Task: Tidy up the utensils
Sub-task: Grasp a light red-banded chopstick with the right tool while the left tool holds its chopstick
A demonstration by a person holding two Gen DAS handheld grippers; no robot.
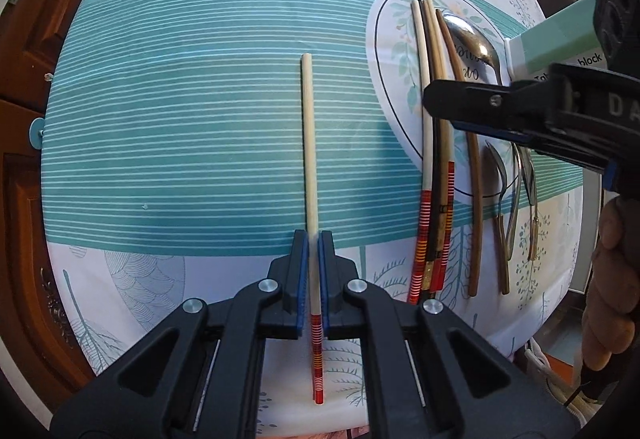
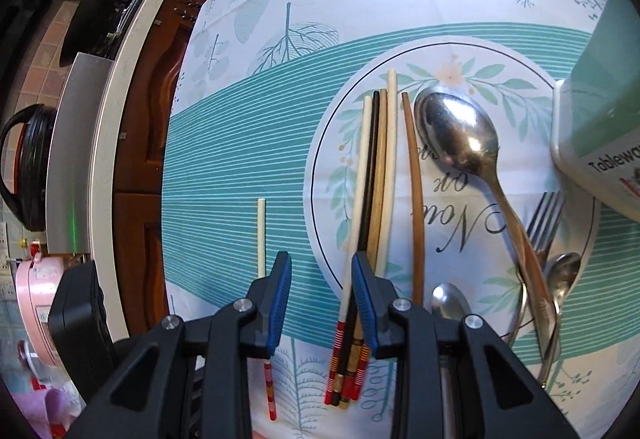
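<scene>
My left gripper [image 1: 313,239] is shut on a single cream chopstick [image 1: 309,143] with a red striped end, gripping it near that end above the teal striped cloth. In the right wrist view the same chopstick [image 2: 261,235] lies just left of my right gripper [image 2: 320,263], which is open with nothing between its pads. A bundle of several chopsticks [image 2: 376,175] lies under its right finger on the printed white circle. A brown chopstick [image 2: 417,199], a large spoon [image 2: 460,135], a fork [image 2: 546,215] and two small spoons [image 2: 564,271] lie to the right. From the left wrist, the right gripper [image 1: 444,107] hovers over the bundle [image 1: 428,51].
A mint and white tableware box [image 2: 600,119] stands at the far right edge of the tablecloth [image 2: 240,159]. The table's left edge borders a dark wooden cabinet [image 2: 140,159]. A hand [image 1: 612,279] holds the right gripper's handle.
</scene>
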